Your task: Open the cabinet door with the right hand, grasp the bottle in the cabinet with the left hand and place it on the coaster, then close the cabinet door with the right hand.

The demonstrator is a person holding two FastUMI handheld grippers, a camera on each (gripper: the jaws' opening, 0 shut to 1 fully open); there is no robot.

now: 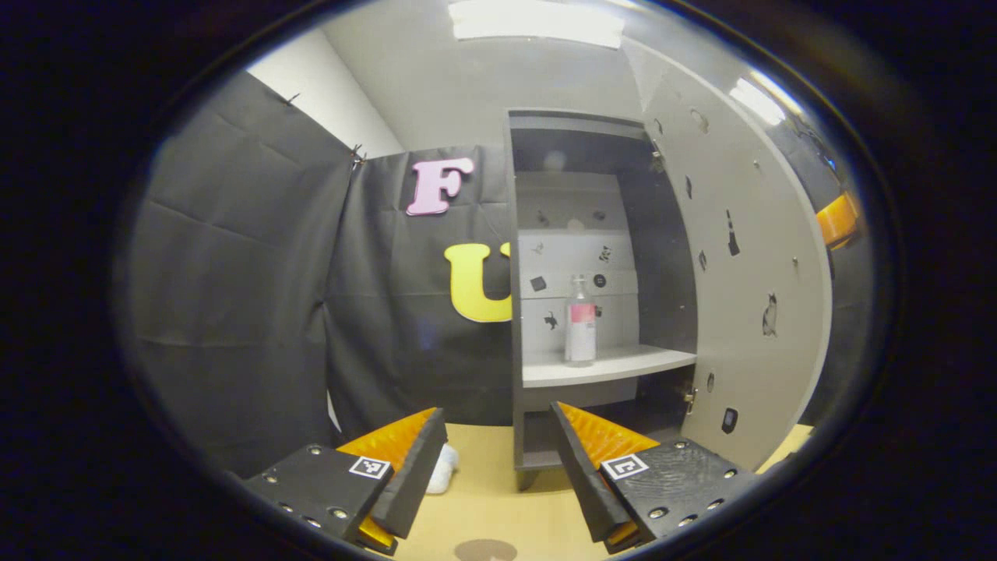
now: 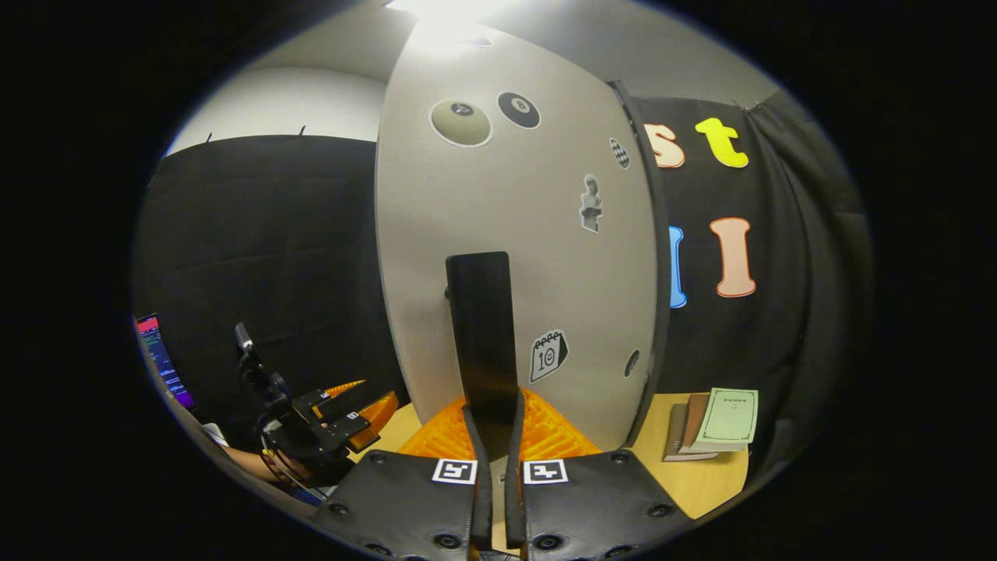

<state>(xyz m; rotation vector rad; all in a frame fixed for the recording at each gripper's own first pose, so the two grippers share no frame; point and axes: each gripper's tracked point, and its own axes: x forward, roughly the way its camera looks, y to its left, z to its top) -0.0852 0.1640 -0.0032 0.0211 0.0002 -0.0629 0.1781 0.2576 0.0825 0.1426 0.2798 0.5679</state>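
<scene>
Two fingers of the right gripper (image 2: 492, 456) pinch the grey cabinet door's black flat handle (image 2: 481, 343). The left gripper (image 1: 498, 460) gapes wide, holding nothing. A clear plastic bottle with a pink label (image 1: 579, 321) stands on the shelf.

A pale wooden table (image 1: 498, 499) carries the grey cabinet (image 1: 520, 436), which stands directly on it. A small white crumpled thing (image 1: 442, 469) lies on the tabletop near the cabinet's foot, and a round brown coaster (image 1: 484, 550) sits at the table's near edge. Inside the cabinet, a white shelf (image 1: 623, 362) holds a clear bottle (image 1: 580, 321) standing upright. Over by the cloth wall, a few thin books (image 2: 713, 425) lie stacked on the table.
</scene>
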